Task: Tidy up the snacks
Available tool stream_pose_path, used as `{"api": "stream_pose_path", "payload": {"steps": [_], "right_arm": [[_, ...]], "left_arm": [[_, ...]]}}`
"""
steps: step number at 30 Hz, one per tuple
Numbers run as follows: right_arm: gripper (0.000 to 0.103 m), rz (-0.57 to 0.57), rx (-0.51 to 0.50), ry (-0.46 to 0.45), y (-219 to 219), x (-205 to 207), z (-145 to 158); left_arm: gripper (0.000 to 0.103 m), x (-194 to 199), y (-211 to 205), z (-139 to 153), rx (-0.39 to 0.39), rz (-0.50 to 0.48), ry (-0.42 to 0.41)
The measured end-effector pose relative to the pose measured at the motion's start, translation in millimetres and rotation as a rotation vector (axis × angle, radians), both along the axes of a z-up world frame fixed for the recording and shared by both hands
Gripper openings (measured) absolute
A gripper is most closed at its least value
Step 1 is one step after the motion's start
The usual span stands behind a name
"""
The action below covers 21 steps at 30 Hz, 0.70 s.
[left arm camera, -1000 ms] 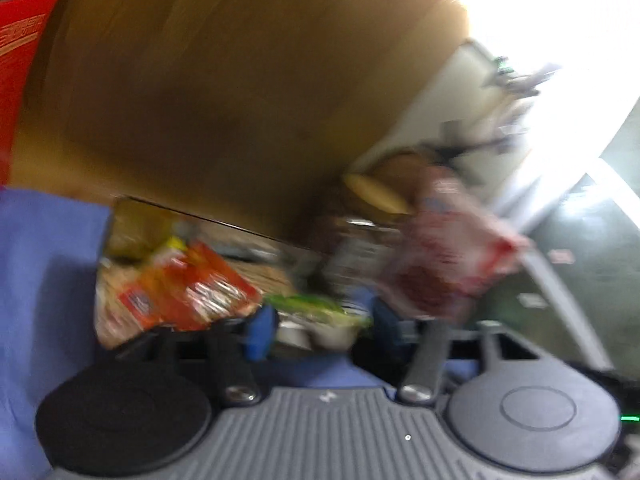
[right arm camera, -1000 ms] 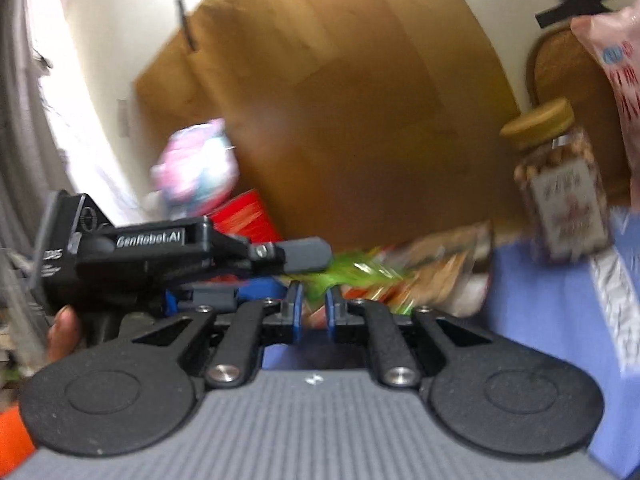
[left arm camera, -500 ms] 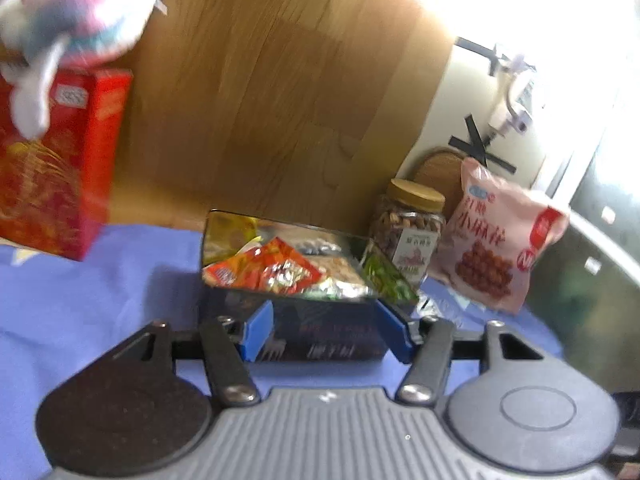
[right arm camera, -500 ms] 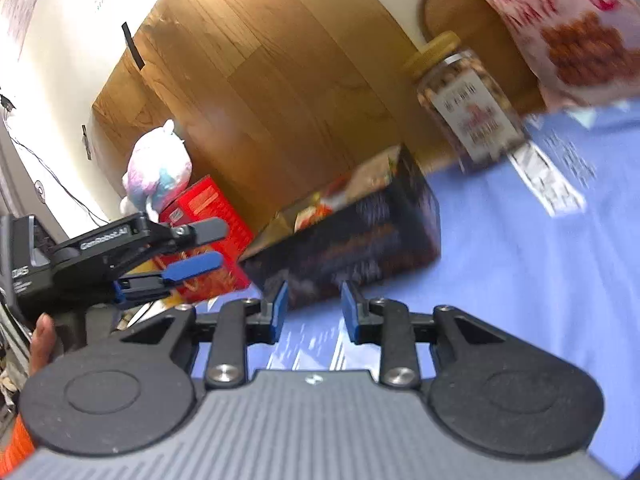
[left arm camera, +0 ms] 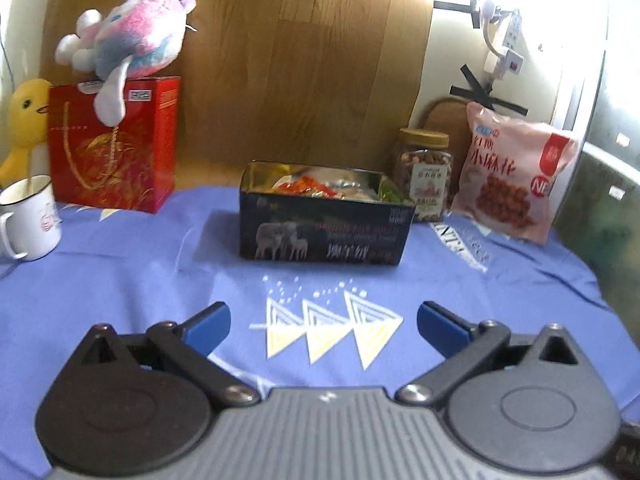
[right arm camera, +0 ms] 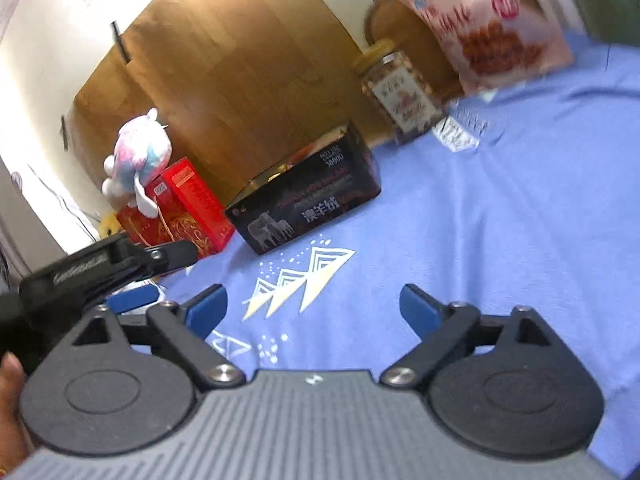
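A black open box holding several snack packets stands on the blue cloth, also in the right wrist view. A nut jar and a pink snack bag stand right of it; the jar and the bag also show in the right wrist view. My left gripper is open and empty, well in front of the box. My right gripper is open and empty, near the front, with the left gripper at its left.
A red gift box with a plush toy on top stands back left, beside a yellow duck and a white mug. A wooden board leans behind. The table's right edge drops off.
Both grippers have pulled back from the box toward the front of the table and opened wider. The right gripper, nearly shut a second ago, is now open.
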State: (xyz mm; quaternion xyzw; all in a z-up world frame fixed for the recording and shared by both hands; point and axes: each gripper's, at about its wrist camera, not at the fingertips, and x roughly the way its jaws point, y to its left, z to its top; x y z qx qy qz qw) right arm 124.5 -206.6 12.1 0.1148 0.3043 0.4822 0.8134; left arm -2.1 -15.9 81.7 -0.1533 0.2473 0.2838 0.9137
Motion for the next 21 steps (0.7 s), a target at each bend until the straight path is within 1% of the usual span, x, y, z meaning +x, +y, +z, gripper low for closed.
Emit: {"api": "stream_pose_path", "payload": {"steps": [2, 5, 9, 13, 18, 21], "right_arm": [[0.103, 0.002, -0.025, -0.013, -3, -8, -2], [0.103, -0.001, -0.057, -0.013, -7, -15, -6], [0.103, 0.016, -0.047, 0.022, -12, -22, -8], [0.103, 0.033, -0.037, 0.005, -16, -33, -3], [0.103, 0.041, -0.022, 0.008, -24, -38, -2], [0.103, 0.045, -0.023, 0.012, -28, -40, -5]], "left_arm": [[0.103, -5, -10, 0, 0.042, 0.024, 0.019], [0.103, -12, -21, -2, 0.083, 0.055, 0.052], [0.103, -20, -32, -2, 0.122, 0.097, 0.079], [0.103, -24, -42, -2, 0.182, 0.164, 0.117], [0.103, -26, -50, -2, 0.218, 0.182, 0.151], [0.103, -24, -55, -4, 0.248, 0.201, 0.192]]}}
